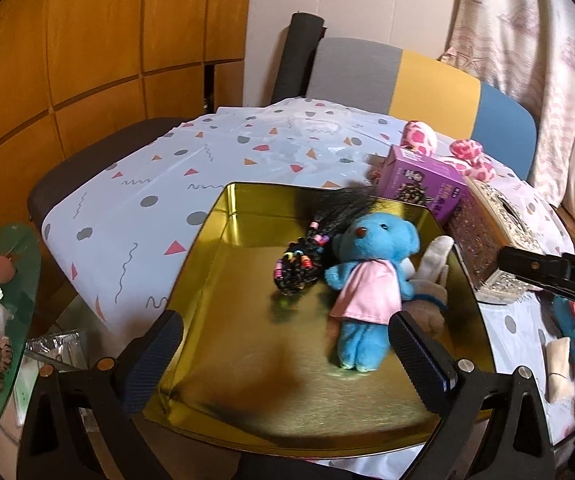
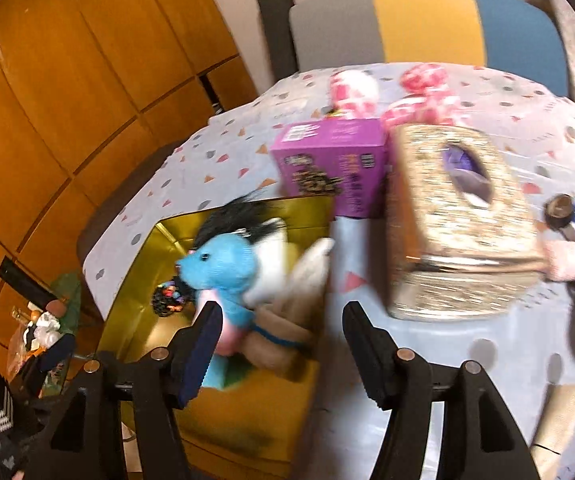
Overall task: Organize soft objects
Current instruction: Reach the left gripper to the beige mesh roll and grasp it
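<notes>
Three soft things already lay in the gold tin [image 1: 223,216] on the patterned tablecloth [image 1: 135,208]: a blue teddy bear [image 1: 371,276] in a pink dress, sprawled on its back, a black braided hairpiece with coloured beads [image 1: 307,256] touching its arm, and a brown-and-white plush rabbit [image 1: 431,292] wedged between the bear and the tin's right wall. My left tongs [image 1: 283,344] hovered open and empty over the tin's near edge; my right tongs [image 2: 283,340] also stood open with nothing between the jaws, above the tin's right rim. The job looked roughly half done, as I judged it. Still outside the tin were a pink-spotted plush toy [image 1: 463,152] at the far side of the table, behind the purple carton [image 1: 423,180] and the glittery tissue box [image 2: 459,216], and a pink fluffy piece [image 2: 563,260] at the table's right edge. A blue toy beside it was too blurred for me to identify.
</notes>
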The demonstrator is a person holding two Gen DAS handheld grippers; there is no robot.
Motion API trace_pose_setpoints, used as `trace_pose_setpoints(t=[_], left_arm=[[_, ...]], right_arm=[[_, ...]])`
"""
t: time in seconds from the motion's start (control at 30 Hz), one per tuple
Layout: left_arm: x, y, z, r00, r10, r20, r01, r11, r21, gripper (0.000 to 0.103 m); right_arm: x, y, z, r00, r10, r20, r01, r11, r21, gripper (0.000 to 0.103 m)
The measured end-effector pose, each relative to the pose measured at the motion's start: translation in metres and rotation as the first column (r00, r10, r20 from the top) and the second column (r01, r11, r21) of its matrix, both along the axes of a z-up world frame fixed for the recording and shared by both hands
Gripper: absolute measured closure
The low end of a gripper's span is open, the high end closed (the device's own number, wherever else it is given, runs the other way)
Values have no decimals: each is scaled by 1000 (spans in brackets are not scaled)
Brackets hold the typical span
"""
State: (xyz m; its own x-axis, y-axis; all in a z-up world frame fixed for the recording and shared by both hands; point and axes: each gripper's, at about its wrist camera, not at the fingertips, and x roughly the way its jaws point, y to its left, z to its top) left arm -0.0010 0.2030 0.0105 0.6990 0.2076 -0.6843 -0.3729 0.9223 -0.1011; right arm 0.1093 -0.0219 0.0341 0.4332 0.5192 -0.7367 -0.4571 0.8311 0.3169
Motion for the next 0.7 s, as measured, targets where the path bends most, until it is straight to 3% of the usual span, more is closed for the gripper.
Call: trace_pose_setpoints(t=[0.23,0.4,0.5,0.7], left_arm=[[4,-19,5,998,-57,4,57,998,22,0],[9,-38,9,994,-113,4,112,993,44,0],[14,-53,13,988,-152,8,151,986,69,0],[27,-88,19,967,-255,0,253,961,109,0]], right_arm=[[5,-72,5,990,-143,17,143,990,-14,40],[8,-135,14,956,-289,49,290,957,-10,40],[9,-174,19,921,-383,75,385,923,-4,40],[6,-250,25,778,-613,134,616,787,22,40]])
